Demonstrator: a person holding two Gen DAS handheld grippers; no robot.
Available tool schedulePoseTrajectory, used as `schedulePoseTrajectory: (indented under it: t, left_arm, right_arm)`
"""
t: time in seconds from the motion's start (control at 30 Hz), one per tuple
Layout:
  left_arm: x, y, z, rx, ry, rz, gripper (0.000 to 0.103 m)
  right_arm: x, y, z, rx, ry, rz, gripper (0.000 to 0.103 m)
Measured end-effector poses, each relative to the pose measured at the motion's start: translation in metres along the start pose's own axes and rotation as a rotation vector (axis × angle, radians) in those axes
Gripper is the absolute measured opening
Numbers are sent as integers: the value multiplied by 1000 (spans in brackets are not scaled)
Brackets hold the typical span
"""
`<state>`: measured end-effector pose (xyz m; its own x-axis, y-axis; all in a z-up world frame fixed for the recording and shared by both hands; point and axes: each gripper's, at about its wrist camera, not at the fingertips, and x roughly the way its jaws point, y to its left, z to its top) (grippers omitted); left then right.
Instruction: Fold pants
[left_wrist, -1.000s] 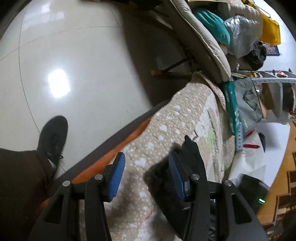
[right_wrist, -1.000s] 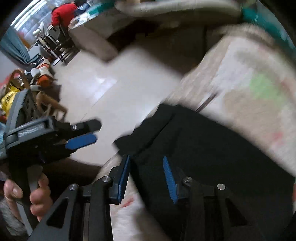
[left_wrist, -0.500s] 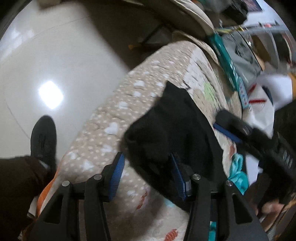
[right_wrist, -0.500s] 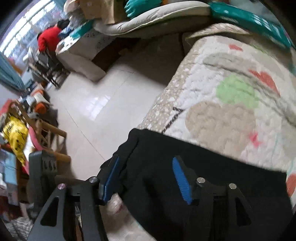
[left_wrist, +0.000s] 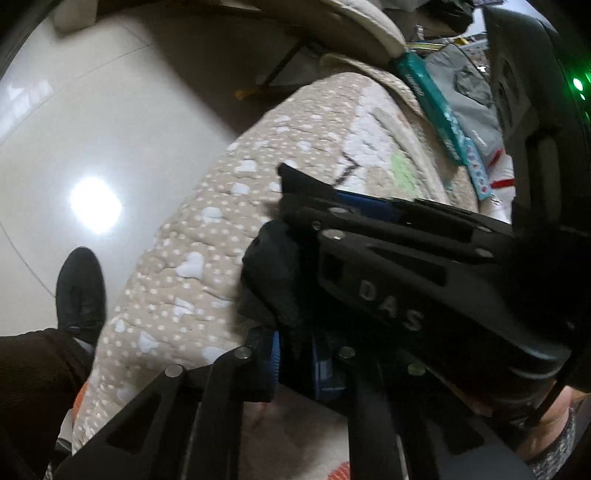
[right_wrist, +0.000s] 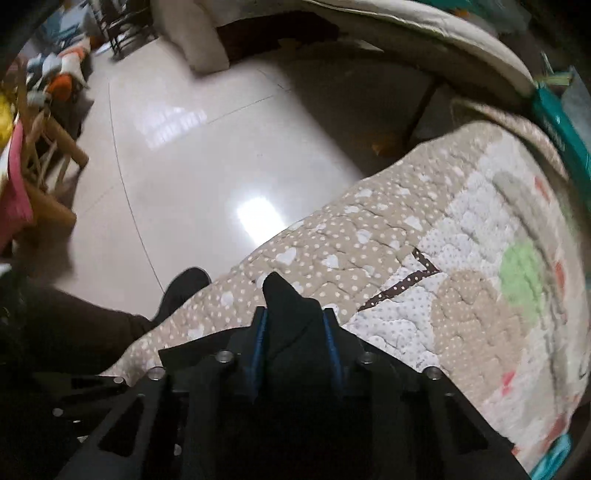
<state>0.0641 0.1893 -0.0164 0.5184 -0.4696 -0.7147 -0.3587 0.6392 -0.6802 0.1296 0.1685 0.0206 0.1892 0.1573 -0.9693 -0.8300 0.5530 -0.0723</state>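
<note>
i see the black pants lying on the quilted bed cover, close to the cover's edge where it drops toward the shiny tiled floor.

my left gripper has just been closing, and its 2 blue pads now stand narrow with a bunched fold of the pants pinched between them. in the left wrist view the right gripper crosses from the right, just above and nearly over my left fingers, and covers most of the cloth beyond the fold.

my right gripper has also just been closing. its blue pads press on both sides of a peaked corner of the pants, which stands up between them and points away from the camera. the rest of the cloth runs back under the gripper body, so i cannot tell how it lies there.

a person's dark shoe and trouser leg stand on the floor just beside the bed. past the cover's far edge i see a beige cushion and a teal package.
</note>
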Motion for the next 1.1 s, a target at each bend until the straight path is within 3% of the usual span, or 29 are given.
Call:
schedulePoseTrajectory:
  t: [0.27,0.43,0.57,0.83,0.93,0.97,1.0,1.1]
  left_arm:
    - [-23,-27,-3,22,-14,-134,12]
    - [-26,-67,-12,104,-2,-167,12]
    - [-7,-102,-27,150,57,-182,12]
    - [49,-158,-75,305,179,-130,13]
    - [65,-166,-94,370,222,-78,18]
    - [66,-166,-99,384,241,-77,21]
    - [66,-166,-106,403,270,-85,28]
    - [55,-161,-115,444,321,-119,38]
  right_arm:
    - [-53,-23,-16,107,-124,20,23]
    - [-89,-45,-34,202,-204,45,23]
    - [-113,-71,-68,289,-251,49,23]
    - [-119,-136,-169,548,-295,90,23]
    - [-110,-155,-210,647,-296,114,30]
    - [-107,-160,-221,677,-289,101,37]
    - [-105,-167,-234,717,-277,69,45]
    - [-110,-190,-274,846,-278,-33,52]
